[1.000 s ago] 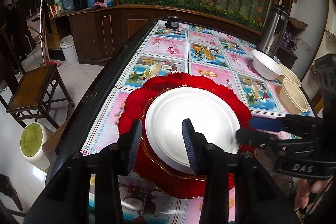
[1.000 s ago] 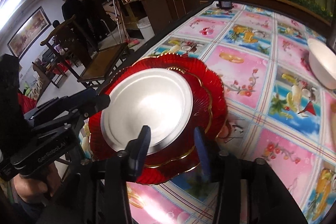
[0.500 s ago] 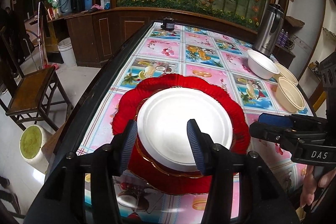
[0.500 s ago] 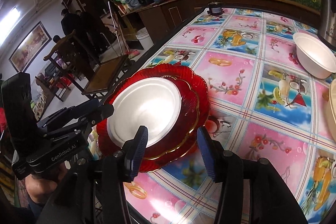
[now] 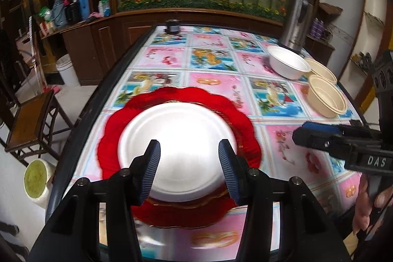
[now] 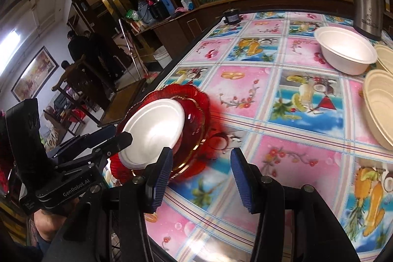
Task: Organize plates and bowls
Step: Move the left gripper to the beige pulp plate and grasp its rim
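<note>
A white plate (image 5: 176,144) lies on top of stacked red scalloped plates (image 5: 235,124) near the table's left edge. My left gripper (image 5: 189,171) hovers open above the white plate's near part, and its pads touch nothing. In the right wrist view the white plate (image 6: 153,131) and the red plates (image 6: 196,112) lie left of my right gripper (image 6: 200,178), which is open over bare tablecloth. A white bowl (image 6: 343,50) and two beige bowls (image 6: 380,102) stand at the far right. The right gripper's tips (image 5: 302,131) also show at the right of the left wrist view.
A steel thermos (image 5: 294,19) stands behind the white bowl (image 5: 288,62). A small black object (image 5: 172,26) sits at the table's far end. A wooden chair (image 5: 29,119) and a white bucket (image 5: 67,70) stand off the table's dark left edge (image 5: 98,100). People stand far off in the room (image 6: 78,46).
Both grippers have drawn back from the plate stack. The left jaws stand wider than a second ago. The right gripper has swung right, so the plates now lie to its left.
</note>
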The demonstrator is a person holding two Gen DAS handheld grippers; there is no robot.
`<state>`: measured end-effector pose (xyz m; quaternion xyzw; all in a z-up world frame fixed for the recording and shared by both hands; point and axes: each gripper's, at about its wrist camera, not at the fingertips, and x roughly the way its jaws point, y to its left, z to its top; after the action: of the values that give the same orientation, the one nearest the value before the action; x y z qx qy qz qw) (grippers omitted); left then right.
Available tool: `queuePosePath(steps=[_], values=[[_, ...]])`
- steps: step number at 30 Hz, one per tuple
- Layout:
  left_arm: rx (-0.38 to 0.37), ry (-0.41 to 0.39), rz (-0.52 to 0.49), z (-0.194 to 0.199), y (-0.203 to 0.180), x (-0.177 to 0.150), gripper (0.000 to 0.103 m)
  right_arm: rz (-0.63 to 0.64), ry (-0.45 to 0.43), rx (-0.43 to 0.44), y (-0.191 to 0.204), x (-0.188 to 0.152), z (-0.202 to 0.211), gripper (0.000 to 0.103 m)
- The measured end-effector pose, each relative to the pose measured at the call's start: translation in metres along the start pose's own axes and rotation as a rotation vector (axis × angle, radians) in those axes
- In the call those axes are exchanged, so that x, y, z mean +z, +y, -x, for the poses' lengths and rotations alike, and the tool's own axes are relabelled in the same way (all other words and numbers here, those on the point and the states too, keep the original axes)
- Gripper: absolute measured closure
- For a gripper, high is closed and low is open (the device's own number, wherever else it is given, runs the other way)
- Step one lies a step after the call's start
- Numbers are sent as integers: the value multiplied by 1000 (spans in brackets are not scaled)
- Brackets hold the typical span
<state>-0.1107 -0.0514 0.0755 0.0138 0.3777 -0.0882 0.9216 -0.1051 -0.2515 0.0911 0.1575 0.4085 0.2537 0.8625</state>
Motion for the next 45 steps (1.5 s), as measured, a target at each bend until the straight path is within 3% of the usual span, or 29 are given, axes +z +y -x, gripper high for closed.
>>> queuePosePath(steps=[7, 19, 27, 32, 38, 42, 45], values=[[-80, 19, -106, -2, -54, 15, 55, -103, -94, -22, -51, 0, 42, 53], [-268, 129, -194, -24, -141, 36, 55, -361, -279, -180, -179, -9, 124, 50], [-349, 204, -113, -55, -181, 67, 56, -496, -318, -316, -246, -12, 149, 53], [-376, 218, -8, -82, -199, 88, 56, -568, -307, -319, -275, -6, 137, 61], [-401, 276, 69, -118, -212, 91, 56, -587, -285, -301, -290, -5, 117, 68], [-403, 290, 74, -132, -221, 89, 56, -579, -273, -302, -292, -5, 110, 68], [-404, 288, 61, -140, -227, 89, 56, -574, -263, -295, -293, -6, 103, 80]])
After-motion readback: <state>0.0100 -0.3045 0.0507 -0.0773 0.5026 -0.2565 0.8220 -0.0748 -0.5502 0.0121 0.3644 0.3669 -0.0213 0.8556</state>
